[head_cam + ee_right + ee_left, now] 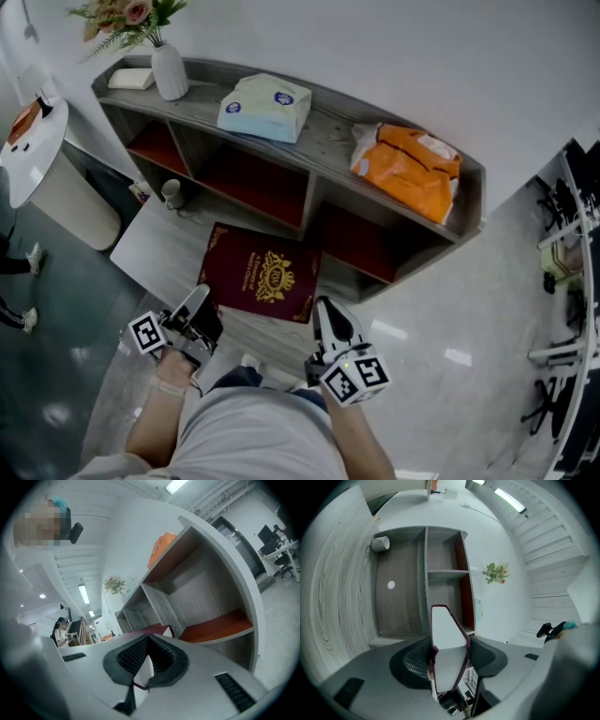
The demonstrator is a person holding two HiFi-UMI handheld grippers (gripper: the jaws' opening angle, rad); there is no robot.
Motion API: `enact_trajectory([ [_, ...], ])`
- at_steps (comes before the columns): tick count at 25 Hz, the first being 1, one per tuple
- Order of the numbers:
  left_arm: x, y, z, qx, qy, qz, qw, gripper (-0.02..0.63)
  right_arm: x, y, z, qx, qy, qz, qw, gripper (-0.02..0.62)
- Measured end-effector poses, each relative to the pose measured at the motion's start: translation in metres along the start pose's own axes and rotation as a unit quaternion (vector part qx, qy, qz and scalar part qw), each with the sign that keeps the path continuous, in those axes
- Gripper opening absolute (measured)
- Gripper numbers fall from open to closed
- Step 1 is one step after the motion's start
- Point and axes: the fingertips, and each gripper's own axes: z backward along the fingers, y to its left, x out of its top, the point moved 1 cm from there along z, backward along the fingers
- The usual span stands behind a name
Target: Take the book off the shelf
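A maroon book (261, 274) with a gold crest on its cover is held flat in the air in front of the grey shelf (330, 142), outside its compartments. My left gripper (201, 307) is shut on the book's near left corner, and my right gripper (326, 317) is shut on its near right corner. In the left gripper view the book (448, 629) shows its white page edge, clamped between the dark pads of the left gripper (448, 654). In the right gripper view the right gripper (146, 666) pinches the book (158, 631) at its edge.
On the shelf top stand a white vase with flowers (169, 67), a pale tissue pack (264, 107) and an orange bag (409, 169). A small cup (172, 193) sits in a lower left compartment. A white round stand (49, 178) is at the left, office chairs (562, 272) at the right.
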Motion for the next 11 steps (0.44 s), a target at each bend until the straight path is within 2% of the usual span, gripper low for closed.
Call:
enact_trajectory([
  [11,-0.0052,0.0041,-0.0018,0.000,0.007,0.008,0.9999,0.236,0.0051,-0.0043,0.0038,-0.010,-0.007,0.000,1.000,0.017],
])
